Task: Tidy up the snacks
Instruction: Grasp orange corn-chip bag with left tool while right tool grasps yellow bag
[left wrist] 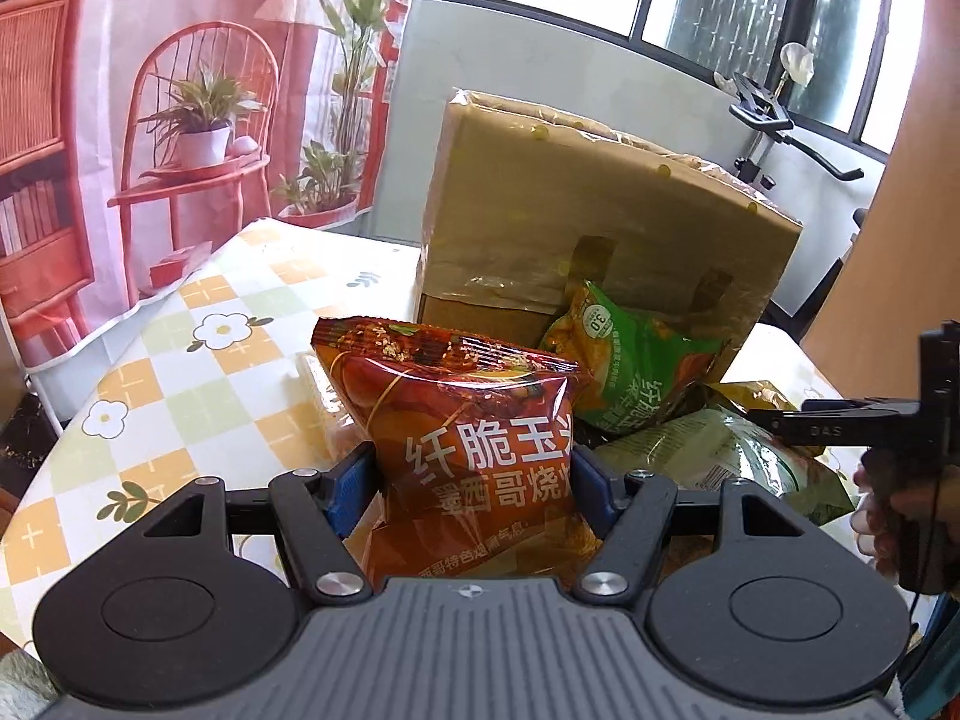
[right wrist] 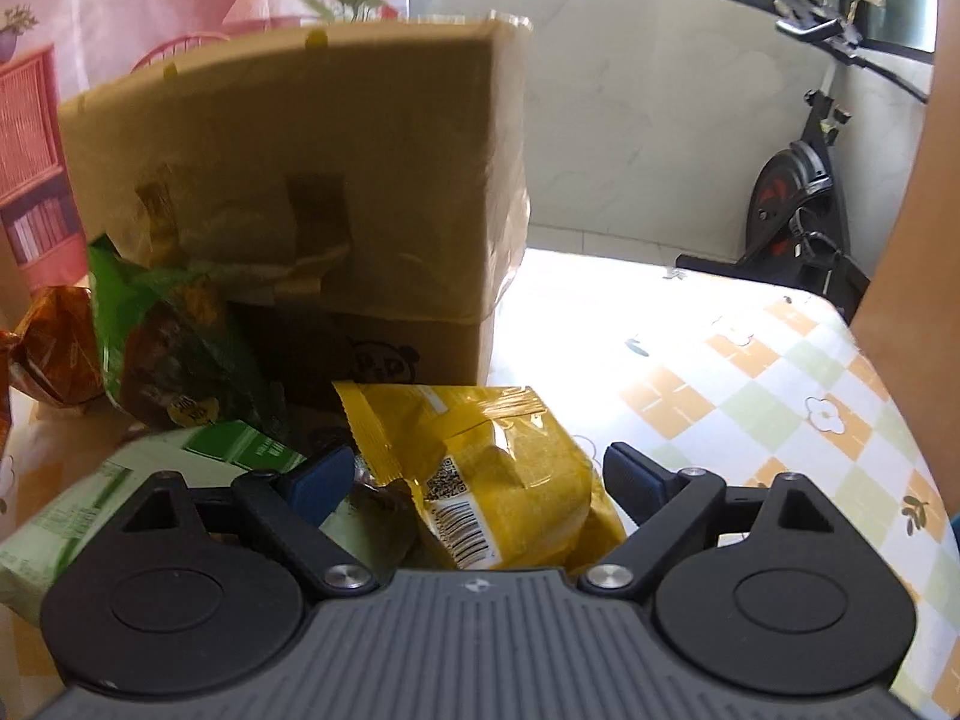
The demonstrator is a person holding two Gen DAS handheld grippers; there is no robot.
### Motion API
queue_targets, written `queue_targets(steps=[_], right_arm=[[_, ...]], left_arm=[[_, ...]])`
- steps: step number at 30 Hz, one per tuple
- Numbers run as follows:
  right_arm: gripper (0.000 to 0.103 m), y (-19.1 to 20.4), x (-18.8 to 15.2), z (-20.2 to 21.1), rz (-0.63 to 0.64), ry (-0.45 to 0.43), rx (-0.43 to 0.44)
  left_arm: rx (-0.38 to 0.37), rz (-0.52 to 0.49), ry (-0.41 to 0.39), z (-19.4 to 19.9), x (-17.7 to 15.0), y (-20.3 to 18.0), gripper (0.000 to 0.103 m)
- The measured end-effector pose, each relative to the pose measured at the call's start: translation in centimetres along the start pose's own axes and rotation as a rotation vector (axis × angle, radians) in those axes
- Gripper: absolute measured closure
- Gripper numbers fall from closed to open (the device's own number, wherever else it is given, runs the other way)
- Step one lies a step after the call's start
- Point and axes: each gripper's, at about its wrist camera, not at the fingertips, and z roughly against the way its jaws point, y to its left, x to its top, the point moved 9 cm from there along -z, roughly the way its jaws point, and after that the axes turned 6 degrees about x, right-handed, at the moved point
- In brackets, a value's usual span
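Yellow packet (right wrist: 510,480) (perhaps untouched) between fingers (right wrist: 630,477).

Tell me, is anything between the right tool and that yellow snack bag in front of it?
Nothing visible. The right tool is open with the yellow snack bag already lying between its fingers, neither pad pressing it. A pale green packet sits beside the bag, outside the gap.

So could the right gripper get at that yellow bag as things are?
Probably yes. The right gripper is open, and the yellow bag already lies between its fingers, on top of the pile in front of the box. Nothing covers it. The left gripper is busy holding the red bag.
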Motion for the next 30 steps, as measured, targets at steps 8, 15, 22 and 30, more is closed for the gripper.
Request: queue_targets(steps=[8,15,22,30], right_arm=[[0.010,-0.7,-0.2,-2.1,-0.034,0.018,0.071],[0.010,-0.5,-0.3,-1.8,-0.017,0.044,0.090],[0.008,-1.2,-0.4,-2.6,-0.043,0.068,0.100],[0.011,-1.2,-0.4,-2.8,-0.048,0.054,0.076]], left_arm=[[0.022,0.018,0.002,-0.1,0.1,0.5,0.032],[0.023,0.023,-0.005,-0.4,0.7,0.6,0.032],[0.020,0.020,-0.013,-0.7,1.1,0.1,0.032],[0.013,0.017,-0.023,-0.4,1.3,-0.2,0.032]])
